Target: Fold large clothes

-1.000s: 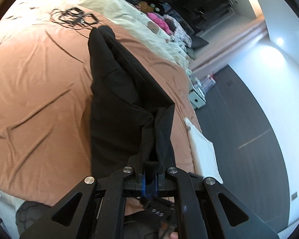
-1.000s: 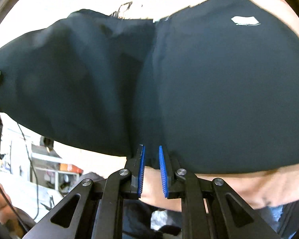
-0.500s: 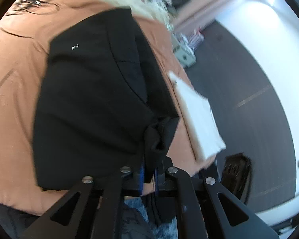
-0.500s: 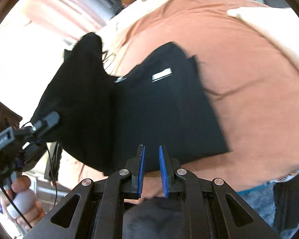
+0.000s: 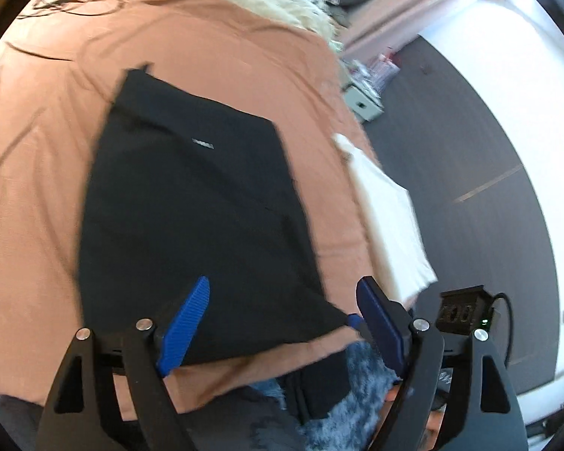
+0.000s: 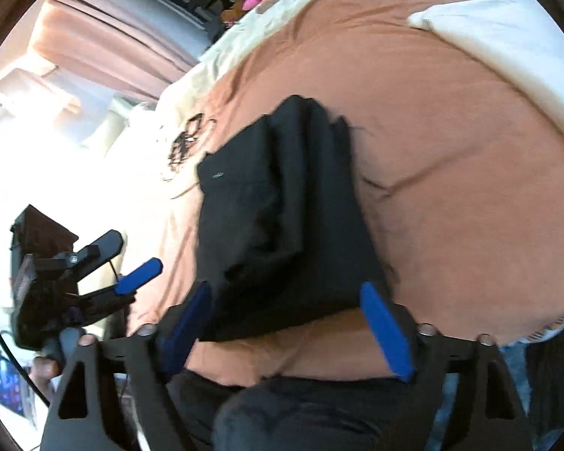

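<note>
Both tools have let go since a second ago: the left tool [image 5: 282,304] and then the right tool [image 6: 285,310] are opening wide, nothing pinched between their pads. Between them the black garment [image 5: 191,206] lies flat on the bed [image 5: 37,173], folded into a stacked rectangle. Perhaps one more fold and some smoothing remain.

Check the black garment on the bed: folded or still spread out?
Folded. The black garment lies on the brown bedsheet as a compact stack, with layered edges showing in the right wrist view.
</note>
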A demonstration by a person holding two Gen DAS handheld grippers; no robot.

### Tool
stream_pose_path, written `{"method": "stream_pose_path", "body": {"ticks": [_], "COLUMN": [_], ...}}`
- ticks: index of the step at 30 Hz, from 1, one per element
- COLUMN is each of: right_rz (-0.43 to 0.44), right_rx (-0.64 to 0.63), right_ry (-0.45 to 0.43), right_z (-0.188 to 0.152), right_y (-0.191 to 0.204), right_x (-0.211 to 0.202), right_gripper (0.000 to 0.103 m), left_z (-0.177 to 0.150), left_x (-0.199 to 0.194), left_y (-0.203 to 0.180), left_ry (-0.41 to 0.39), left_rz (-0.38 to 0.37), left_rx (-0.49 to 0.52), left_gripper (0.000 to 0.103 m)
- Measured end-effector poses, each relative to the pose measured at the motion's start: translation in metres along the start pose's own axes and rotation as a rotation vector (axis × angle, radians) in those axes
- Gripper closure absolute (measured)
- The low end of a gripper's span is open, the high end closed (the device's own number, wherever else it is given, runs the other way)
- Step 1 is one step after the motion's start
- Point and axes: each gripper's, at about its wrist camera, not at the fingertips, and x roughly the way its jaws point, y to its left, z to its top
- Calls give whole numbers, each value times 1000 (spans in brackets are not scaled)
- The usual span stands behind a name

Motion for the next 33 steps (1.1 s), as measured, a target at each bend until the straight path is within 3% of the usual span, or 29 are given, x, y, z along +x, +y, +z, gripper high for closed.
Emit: {"method": "stream_pose_path", "body": {"ticks": [7, 9, 14, 19, 22, 24, 30, 33], "right_rz": [2, -7, 5, 66, 80, 81, 60, 52], "right_rx": [10, 17, 9, -43, -18, 14, 82, 94], "right_ry": [63, 86, 100, 46, 26, 26, 39, 41], "right_z": [11, 12, 11, 12, 13, 14, 7, 1], "right_y": [13, 14, 15, 18, 6, -6, -41, -50], "right_x": [45, 59, 76, 63, 55, 54, 61, 65], "right_gripper": [20, 43, 86, 90, 90, 91, 91, 92], "left_z": [2, -2, -14, -17, -18, -19, -23, -21], "left_x": [-21, -22, -8, 15, 21, 27, 38, 39], "left_y": [64, 78, 92, 103, 107, 104, 92, 89], "left_ry": [-37, -28, 3, 44, 70, 91, 131, 138], "left_rz": [174, 201, 249, 267, 266, 259, 213, 218], "left_rx": [-76, -100, -125, -133, -129, -125, -94, -82], "left_gripper": [22, 22, 22, 27, 40, 56, 74, 74]}}
